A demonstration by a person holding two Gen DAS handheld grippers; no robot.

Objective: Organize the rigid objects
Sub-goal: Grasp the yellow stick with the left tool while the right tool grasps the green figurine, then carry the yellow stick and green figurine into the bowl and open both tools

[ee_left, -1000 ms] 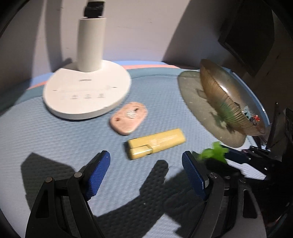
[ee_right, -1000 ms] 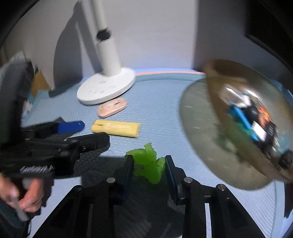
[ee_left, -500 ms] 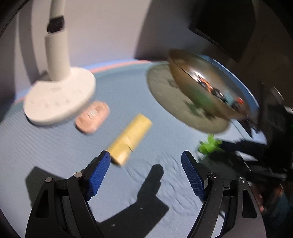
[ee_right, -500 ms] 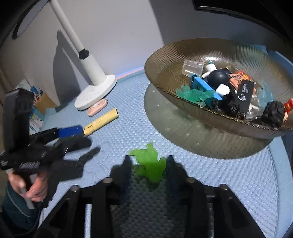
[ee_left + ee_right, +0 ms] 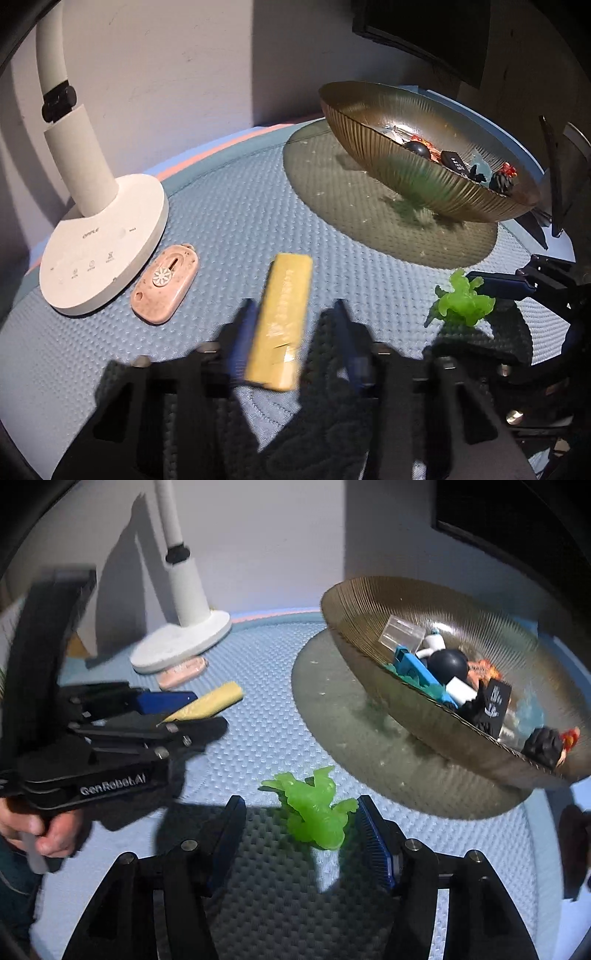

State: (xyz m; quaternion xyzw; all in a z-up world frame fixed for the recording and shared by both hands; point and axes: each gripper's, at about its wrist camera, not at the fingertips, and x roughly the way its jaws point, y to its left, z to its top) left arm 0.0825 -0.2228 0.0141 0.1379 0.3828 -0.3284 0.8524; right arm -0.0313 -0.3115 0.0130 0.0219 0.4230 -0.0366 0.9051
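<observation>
Here the left tool [image 5: 295,336] clamps one yellow bar [image 5: 282,321]; the right tool [image 5: 301,834] straddles one green figure [image 5: 317,812], closing.

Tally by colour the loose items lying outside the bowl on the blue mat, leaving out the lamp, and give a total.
Yellow: 1, the yellow bar between the left gripper fingers.
Pink: 1, the pink tag beside the lamp base.
Green: 1, the green figure between the right gripper fingers.
Total: 3
</observation>
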